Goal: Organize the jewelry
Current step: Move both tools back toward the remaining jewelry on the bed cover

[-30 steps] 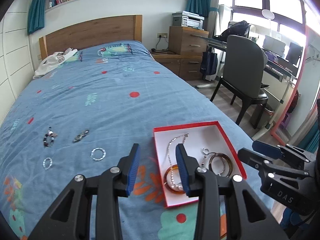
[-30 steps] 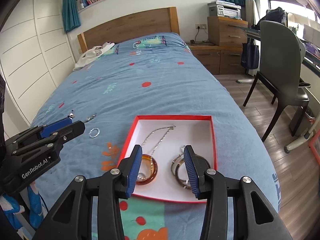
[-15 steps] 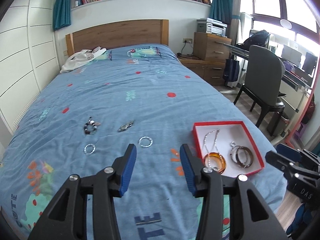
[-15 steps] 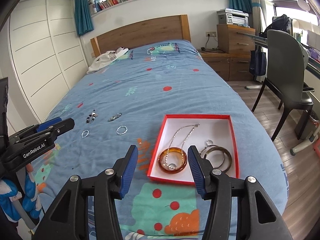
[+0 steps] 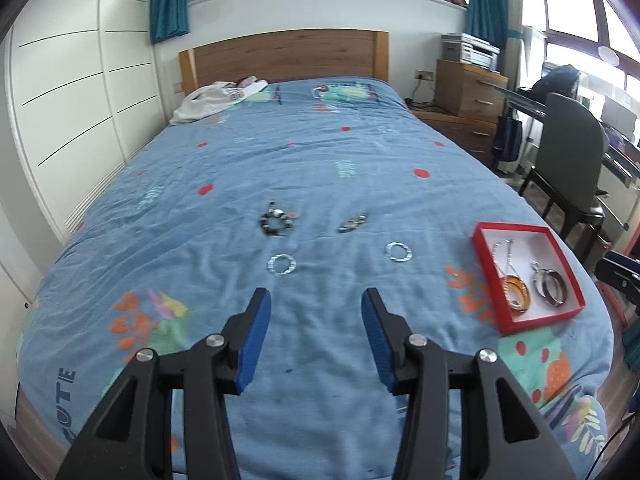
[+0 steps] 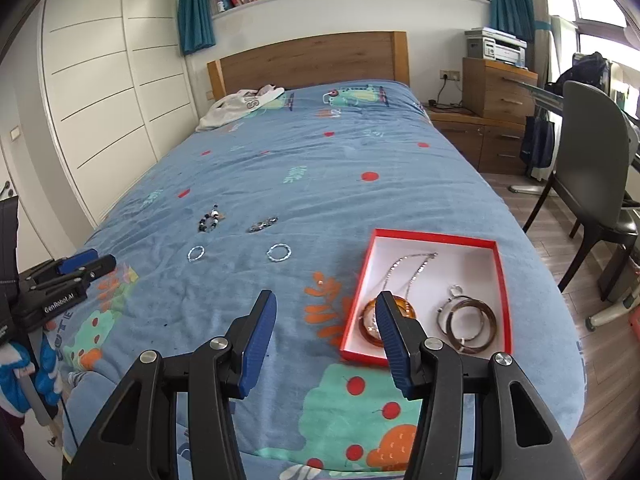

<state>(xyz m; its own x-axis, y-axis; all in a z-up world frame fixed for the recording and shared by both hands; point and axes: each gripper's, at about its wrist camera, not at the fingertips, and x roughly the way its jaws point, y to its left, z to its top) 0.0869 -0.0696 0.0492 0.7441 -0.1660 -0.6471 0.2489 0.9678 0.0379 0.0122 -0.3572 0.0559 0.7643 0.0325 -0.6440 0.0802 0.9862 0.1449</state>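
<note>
A red box with a white inside (image 5: 558,248) (image 6: 494,264) lies on the blue bed, holding an amber bangle (image 5: 517,299) (image 6: 366,328), a silver chain (image 6: 408,270) and dark rings (image 6: 472,324). Loose on the cover lie two silver rings (image 5: 282,264) (image 5: 399,251), a black bead bracelet (image 5: 276,220) and a small dark piece (image 5: 352,222). My left gripper (image 5: 316,316) is open and empty above the cover, short of the rings. My right gripper (image 6: 326,316) is open and empty, left of the box's near corner.
The bed's foot edge lies close below both grippers. A white garment (image 5: 216,98) lies by the wooden headboard. A dark chair (image 6: 596,172) and wooden drawers (image 6: 500,92) stand right of the bed. White wardrobe doors (image 5: 80,100) line the left side.
Both grippers have pulled back and up from the box and swung left. The loose jewelry now sits in front of the left gripper. Both jaws stand wider apart.
</note>
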